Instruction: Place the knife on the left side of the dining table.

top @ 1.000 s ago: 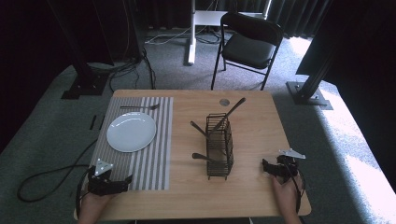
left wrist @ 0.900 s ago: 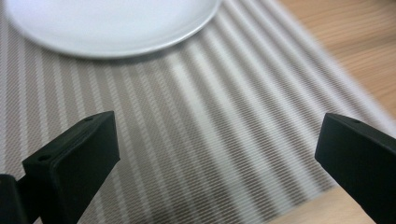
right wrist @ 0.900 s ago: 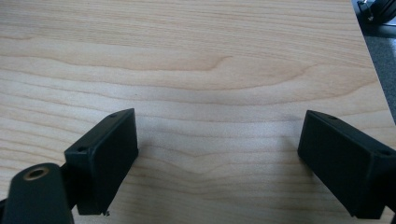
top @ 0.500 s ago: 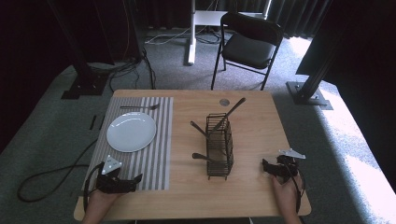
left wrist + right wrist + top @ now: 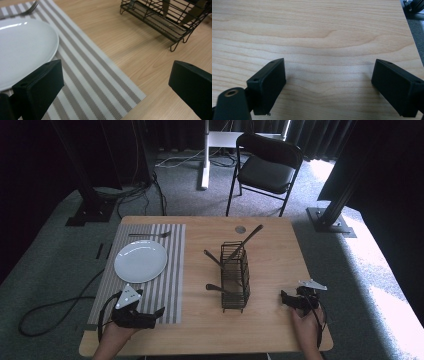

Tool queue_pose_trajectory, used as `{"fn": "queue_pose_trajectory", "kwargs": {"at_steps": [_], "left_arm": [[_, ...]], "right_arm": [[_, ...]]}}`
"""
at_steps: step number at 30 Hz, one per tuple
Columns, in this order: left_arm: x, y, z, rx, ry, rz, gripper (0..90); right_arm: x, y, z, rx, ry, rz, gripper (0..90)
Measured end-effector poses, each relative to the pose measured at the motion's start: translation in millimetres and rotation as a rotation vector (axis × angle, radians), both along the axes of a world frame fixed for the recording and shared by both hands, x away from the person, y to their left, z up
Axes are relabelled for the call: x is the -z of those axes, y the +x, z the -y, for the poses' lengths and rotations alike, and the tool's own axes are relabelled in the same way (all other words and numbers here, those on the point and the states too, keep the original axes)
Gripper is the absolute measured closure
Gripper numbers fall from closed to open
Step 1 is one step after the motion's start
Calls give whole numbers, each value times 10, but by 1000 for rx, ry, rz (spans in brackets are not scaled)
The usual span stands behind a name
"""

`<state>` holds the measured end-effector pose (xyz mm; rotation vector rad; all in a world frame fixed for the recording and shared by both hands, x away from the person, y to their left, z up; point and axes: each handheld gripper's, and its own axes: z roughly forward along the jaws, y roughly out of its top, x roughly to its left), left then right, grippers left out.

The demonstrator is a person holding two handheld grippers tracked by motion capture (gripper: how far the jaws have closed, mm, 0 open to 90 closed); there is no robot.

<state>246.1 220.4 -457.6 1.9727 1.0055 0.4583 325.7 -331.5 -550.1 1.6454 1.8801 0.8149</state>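
While both stand released, left hand-held gripper [image 5: 159, 312] over striped placemat [image 5: 170, 270], wire rack [image 5: 235, 277] between it and right hand-held gripper [image 5: 283, 298].

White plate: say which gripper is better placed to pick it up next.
Probably the left gripper: it rests open on the striped placemat beside the white plate. The right gripper sits beyond the wire rack.

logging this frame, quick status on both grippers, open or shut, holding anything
left gripper: open, holding nothing, over the striped placemat's edge.
right gripper: open, holding nothing, over bare table.
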Motion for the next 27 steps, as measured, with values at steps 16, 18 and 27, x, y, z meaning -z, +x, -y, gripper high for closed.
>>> {"fn": "queue_pose_trajectory", "kwargs": {"at_steps": [16,18,27], "left_arm": [[-285,-57,315,104,-33,42,1],[-317,-67,362,113,-28,50,0],[-471,-78,642,191,-17,84,0]], "right_arm": [[0,0,0,1,1,0,116],[0,0,0,1,1,-1,116],[0,0,1,0,0,-1,115]]}}
